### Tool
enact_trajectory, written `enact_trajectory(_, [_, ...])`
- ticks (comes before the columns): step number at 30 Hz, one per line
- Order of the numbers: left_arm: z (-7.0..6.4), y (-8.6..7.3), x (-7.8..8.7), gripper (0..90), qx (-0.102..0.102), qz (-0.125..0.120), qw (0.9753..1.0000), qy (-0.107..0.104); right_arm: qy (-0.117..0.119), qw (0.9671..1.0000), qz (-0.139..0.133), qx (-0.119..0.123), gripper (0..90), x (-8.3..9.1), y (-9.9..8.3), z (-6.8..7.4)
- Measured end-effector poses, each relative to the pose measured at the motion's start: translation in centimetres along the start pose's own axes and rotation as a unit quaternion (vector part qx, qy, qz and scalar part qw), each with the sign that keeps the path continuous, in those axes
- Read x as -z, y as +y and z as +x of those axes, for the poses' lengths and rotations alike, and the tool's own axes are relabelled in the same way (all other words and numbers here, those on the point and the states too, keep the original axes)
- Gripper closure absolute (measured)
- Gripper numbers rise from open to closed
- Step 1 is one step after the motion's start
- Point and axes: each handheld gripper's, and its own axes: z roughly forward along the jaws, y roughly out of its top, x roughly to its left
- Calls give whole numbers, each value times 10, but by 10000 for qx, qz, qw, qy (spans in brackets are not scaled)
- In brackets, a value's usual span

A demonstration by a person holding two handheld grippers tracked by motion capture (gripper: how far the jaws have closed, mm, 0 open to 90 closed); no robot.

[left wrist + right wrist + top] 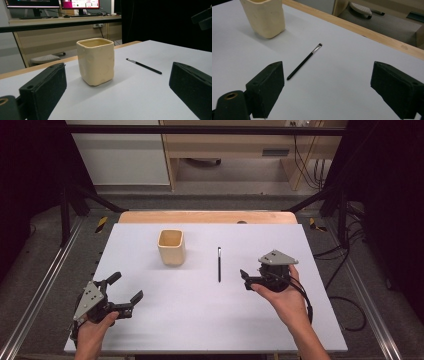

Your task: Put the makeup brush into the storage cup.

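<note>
White sheeting covers the table (200, 320), with a wooden edge showing at its far side and desks with monitors beyond. A thin black brush (219, 264) lies flat on the sheet right of centre, bristle end pointing away from the person, handle end toward the near edge. It is touched by nothing. The right gripper (246, 279) is held just right of the brush's near end, low over the sheet, jaws spread wide and pointing left toward it; the right hand (280, 295) cups it from beneath, forearm angling in from the bottom right. A cream square-sided cup (172, 247) stands upright, well left of the brush. The left gripper (126, 289) sits near the front left corner, jaws wide apart and empty, aimed toward the cup, held by the left hand (95, 325).
</note>
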Motion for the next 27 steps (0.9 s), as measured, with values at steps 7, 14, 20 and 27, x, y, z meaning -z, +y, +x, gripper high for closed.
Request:
enact_trajectory(7, [-1, 1, -1, 6, -28, 3, 10000, 14, 82, 9999, 73, 72, 86, -18, 18, 10])
enact_trajectory(14, [0, 1, -1, 6, -20, -3, 10000, 12, 171, 9997, 185, 32, 88, -32, 28, 18])
enact_trajectory(20, [0, 1, -1, 6, -24, -9, 10000, 13, 228, 9987, 419, -174, 107, -52, 30, 20])
enact_trajectory(27, [0, 1, -1, 6, -26, -5, 10000, 12, 189, 9980, 570, -191, 106, -67, 29, 22])
